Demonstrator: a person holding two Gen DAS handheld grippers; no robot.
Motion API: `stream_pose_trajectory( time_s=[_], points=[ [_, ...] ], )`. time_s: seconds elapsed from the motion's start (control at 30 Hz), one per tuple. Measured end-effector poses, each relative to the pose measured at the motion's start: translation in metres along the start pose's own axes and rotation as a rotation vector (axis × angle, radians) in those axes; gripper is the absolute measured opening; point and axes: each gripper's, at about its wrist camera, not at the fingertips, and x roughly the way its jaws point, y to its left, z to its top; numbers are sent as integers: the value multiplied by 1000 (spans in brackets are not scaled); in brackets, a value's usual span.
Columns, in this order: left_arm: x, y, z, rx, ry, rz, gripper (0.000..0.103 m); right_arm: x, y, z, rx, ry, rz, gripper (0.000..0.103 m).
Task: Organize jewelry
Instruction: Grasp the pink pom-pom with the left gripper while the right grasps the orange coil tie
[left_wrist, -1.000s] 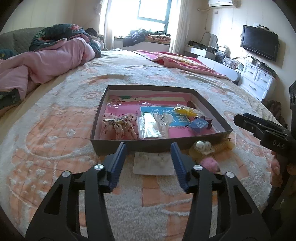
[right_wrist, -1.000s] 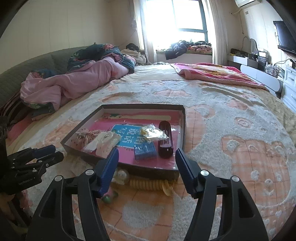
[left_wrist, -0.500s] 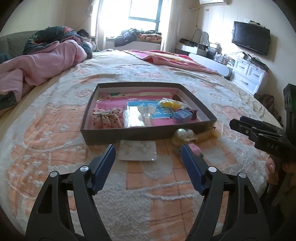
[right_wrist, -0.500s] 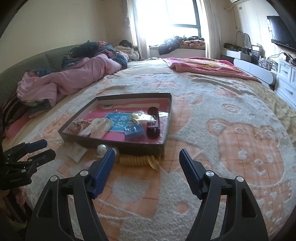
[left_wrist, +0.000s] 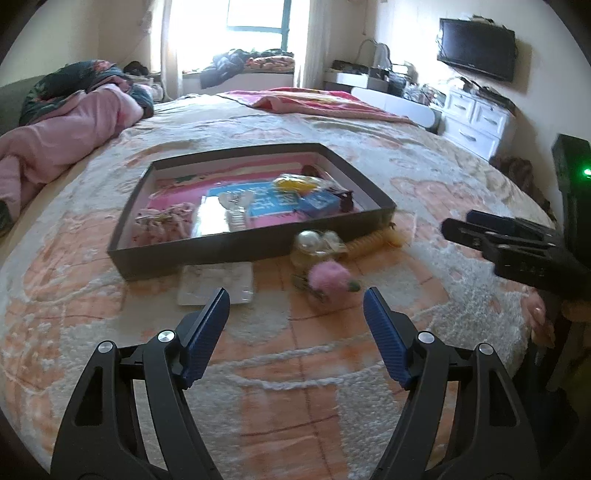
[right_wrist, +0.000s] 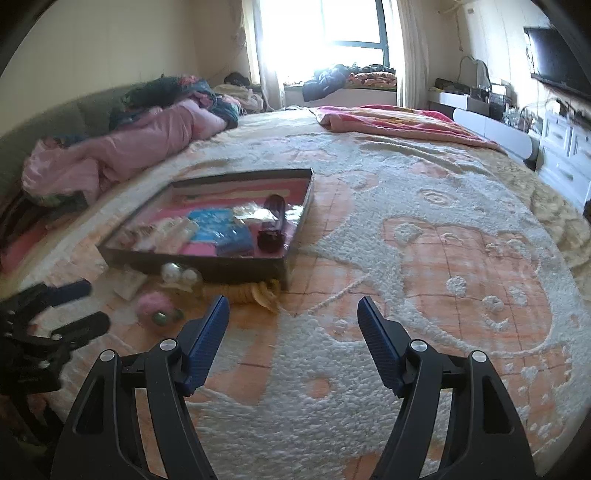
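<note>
A shallow dark tray (left_wrist: 236, 248) (right_wrist: 236, 266) lies on the bed and holds several small jewelry pieces and packets on a pink lining. Loose in front of its near wall lie a white card (left_wrist: 216, 283), a pearl hair piece (left_wrist: 314, 244) (right_wrist: 176, 275), a pink pom-pom clip (left_wrist: 329, 276) (right_wrist: 155, 303) and a yellow coil tie (left_wrist: 371, 240) (right_wrist: 245, 292). My left gripper (left_wrist: 296, 303) is open and empty, above the blanket short of these items. My right gripper (right_wrist: 293, 308) is open and empty, to the right of them.
The bed has a fluffy cream and orange blanket (right_wrist: 424, 266). Pink bedding (left_wrist: 62, 144) is piled at the far left. A white dresser (left_wrist: 476, 118) and a wall television (left_wrist: 476, 48) stand to the right. A window (right_wrist: 351, 29) is at the back.
Both grippers have pulled back from the tray and opened wider. The tray and loose items look farther away and have stayed in place.
</note>
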Motion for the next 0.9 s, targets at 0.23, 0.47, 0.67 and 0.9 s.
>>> stream_pose_trajectory(
  time_s=[0.23,0.47,0.67,0.9],
  points=[
    [17,-11,0,19,25,-9,66,26,-1,-6,-28,71,25,56],
    [38,-12,1,10,57,-13,66,46,2,-4,-41,103,37,43],
    [45,-14,2,8,68,-37,66,55,11,-1,-89,102,74,26],
    [55,-17,6,0,83,-58,66,68,13,1,-92,124,98,12]
  ],
)
